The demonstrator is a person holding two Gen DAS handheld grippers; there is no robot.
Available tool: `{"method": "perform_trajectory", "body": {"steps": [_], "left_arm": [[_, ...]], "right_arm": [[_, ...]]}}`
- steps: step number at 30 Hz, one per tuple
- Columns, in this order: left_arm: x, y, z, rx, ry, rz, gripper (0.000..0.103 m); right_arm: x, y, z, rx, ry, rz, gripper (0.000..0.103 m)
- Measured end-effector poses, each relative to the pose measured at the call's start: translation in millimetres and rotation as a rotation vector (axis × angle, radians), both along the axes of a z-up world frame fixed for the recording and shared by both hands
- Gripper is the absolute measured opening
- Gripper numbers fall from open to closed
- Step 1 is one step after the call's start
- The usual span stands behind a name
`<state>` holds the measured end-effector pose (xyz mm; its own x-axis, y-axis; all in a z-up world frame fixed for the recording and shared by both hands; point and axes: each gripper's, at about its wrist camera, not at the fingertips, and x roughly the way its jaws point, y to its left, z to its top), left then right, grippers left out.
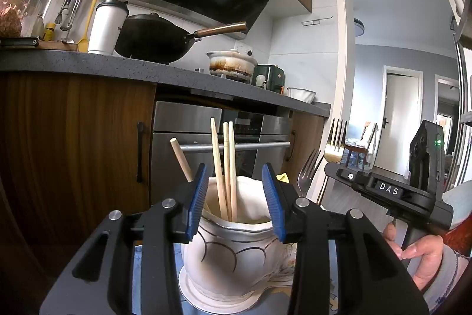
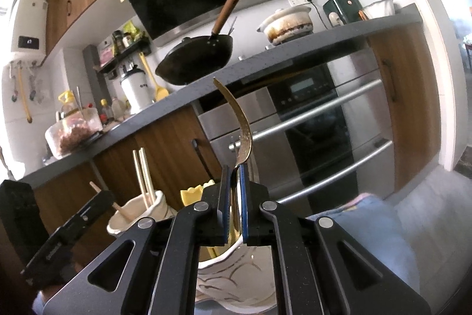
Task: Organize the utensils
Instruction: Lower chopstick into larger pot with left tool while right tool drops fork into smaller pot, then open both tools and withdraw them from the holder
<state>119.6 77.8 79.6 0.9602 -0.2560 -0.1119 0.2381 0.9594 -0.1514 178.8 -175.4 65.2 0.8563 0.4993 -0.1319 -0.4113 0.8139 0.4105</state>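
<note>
Left wrist view: our left gripper [image 1: 233,197] stands wide open, its blue pads on either side of the white jar [image 1: 230,256] without touching it; wooden chopsticks [image 1: 225,167] stand inside. To the right, a silver fork [image 1: 306,173] rises. Our right gripper [image 2: 235,197] is clamped on the gold fork [image 2: 242,126], tines up, over a second white jar [image 2: 236,279]. Beyond sits the oven [image 2: 309,132].

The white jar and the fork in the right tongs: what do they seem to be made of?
The jar looks like glazed ceramic: glossy white with painted dark arcs. The fork, held in the right tongs, looks like gold-toned polished metal, judging by its sheen.
</note>
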Motion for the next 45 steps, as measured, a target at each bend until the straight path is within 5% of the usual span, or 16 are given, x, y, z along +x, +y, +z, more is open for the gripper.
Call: {"method": "perform_trajectory", "body": {"steps": [8,13,17,21,31,45], "left_arm": [[-0.4,-1.7,-0.1,0.009,0.002,0.001,0.039],[-0.3,-2.1,0.8,0.014,0.0,0.003,0.042],[-4.2,-5.9,1.6,0.032,-0.007,0.013,0.052],[-12.9,-11.3,1.2,0.064,-0.022,0.031,0.068],[-51.4,-14.6,-6.9,0.112,-0.02,0.088,0.095],[-89.7,-15.9,-39.6,0.089,0.137,0.091,0.097]], "right_arm": [[1.1,-3.5,-0.1,0.013,0.004,-0.006,0.019],[-3.1,-7.7,6.6,0.023,-0.006,-0.026,0.048],[-8.8,-10.9,13.1,0.022,-0.013,-0.03,0.077],[-16.5,-13.3,15.1,0.007,-0.008,-0.016,0.091],[-39.5,-21.1,8.1,-0.019,0.02,-0.006,0.097],[-69.7,-41.6,-25.4,-0.114,0.151,-0.065,0.098]]}}
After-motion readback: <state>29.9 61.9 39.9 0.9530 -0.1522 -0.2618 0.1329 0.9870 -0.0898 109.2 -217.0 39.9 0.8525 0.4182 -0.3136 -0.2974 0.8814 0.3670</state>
